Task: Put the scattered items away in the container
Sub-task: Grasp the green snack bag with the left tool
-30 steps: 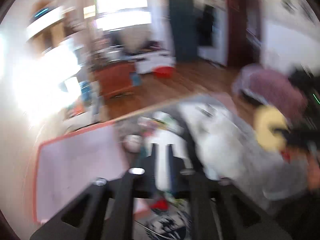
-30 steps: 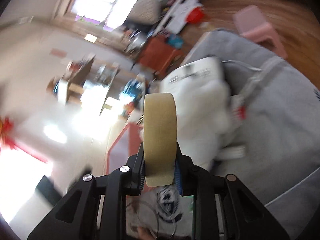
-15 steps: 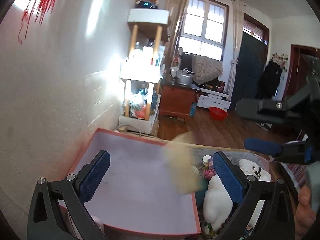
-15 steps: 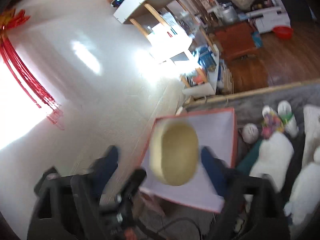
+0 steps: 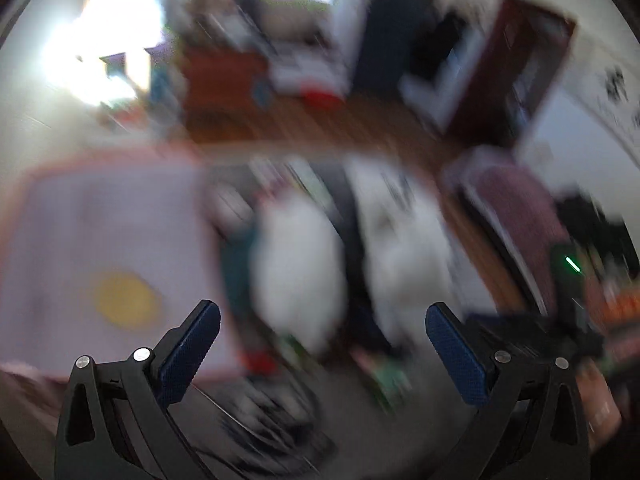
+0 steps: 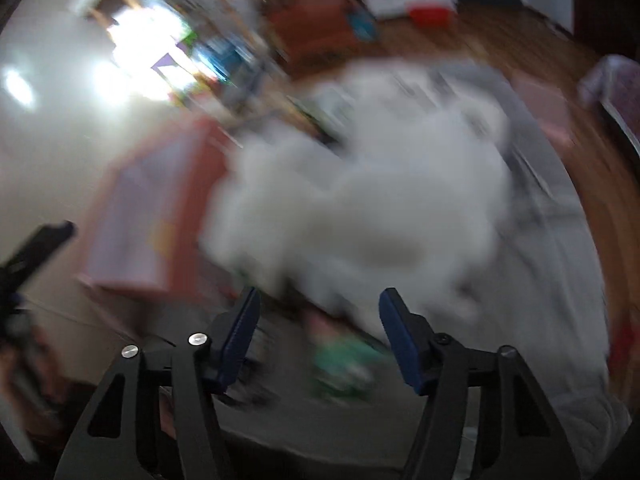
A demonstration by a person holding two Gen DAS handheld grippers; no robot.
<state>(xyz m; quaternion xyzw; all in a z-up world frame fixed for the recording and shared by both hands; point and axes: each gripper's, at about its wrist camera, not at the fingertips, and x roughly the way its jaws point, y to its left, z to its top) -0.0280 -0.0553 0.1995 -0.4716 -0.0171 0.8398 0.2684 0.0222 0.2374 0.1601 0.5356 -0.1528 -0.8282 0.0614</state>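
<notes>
Both views are blurred by motion. The red-rimmed container (image 5: 100, 216) with a pale lilac floor lies at the left, and the yellow tape roll (image 5: 124, 300) rests inside it. My left gripper (image 5: 322, 332) is open wide and empty, over the container's right edge and the clutter beside it. My right gripper (image 6: 318, 322) has its jaws closing with nothing gripped between them; it hovers above a green item (image 6: 344, 364) and a large white fluffy toy (image 6: 368, 208). The container (image 6: 136, 216) shows at the left in the right wrist view.
Two white soft toys (image 5: 300, 264) and a dark teal item lie right of the container on grey cloth (image 6: 560, 280). Dark cords (image 5: 272, 420) lie near the front. A pink stool (image 5: 516, 208), wooden floor and a red basin (image 5: 320, 98) are beyond.
The right gripper let go of the yellow tape roll, which dropped into the container. Both grippers opened and have swung down toward the clutter; the left let go of a white item.
</notes>
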